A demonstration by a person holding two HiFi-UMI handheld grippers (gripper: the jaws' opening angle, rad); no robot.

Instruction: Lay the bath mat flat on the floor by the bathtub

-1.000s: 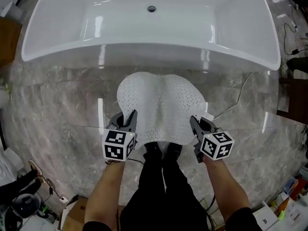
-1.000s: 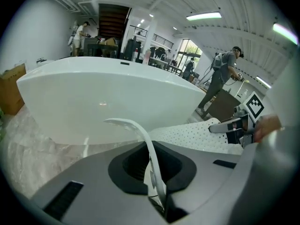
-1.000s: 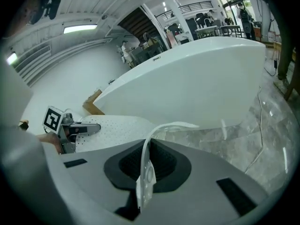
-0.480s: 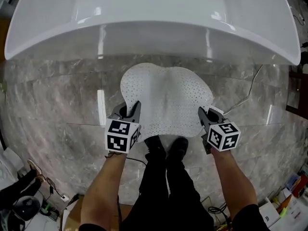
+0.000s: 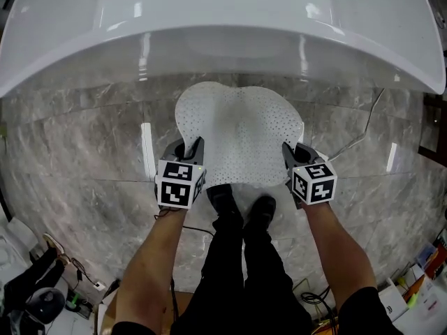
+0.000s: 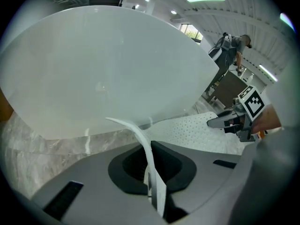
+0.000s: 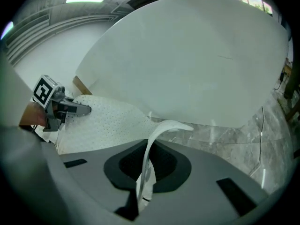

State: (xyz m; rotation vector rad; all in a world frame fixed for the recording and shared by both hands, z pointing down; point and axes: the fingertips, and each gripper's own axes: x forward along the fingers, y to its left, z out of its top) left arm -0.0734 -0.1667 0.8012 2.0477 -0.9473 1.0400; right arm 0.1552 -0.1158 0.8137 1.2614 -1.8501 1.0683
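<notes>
A white perforated bath mat [image 5: 239,137] hangs spread between my two grippers above the marble floor, in front of the white bathtub [image 5: 223,40]. My left gripper [image 5: 190,152] is shut on the mat's near left edge; in the left gripper view a strip of the bath mat [image 6: 143,142] curls up out of the shut jaws. My right gripper [image 5: 289,153] is shut on the near right edge, and the bath mat [image 7: 154,139] bends up from its jaws too. Each gripper shows in the other's view: the right gripper [image 6: 220,122] and the left gripper [image 7: 79,108].
Grey marble floor [image 5: 84,152] runs along the tub's side. My black shoes [image 5: 241,204] stand just under the mat's near edge. A cable [image 5: 360,135] lies on the floor at the right. Clutter [image 5: 35,285] sits at the lower left, and a person [image 6: 229,48] stands far off.
Both grippers have come down with the mat, which now hangs closer to the floor. The tub fills more of the top of the head view.
</notes>
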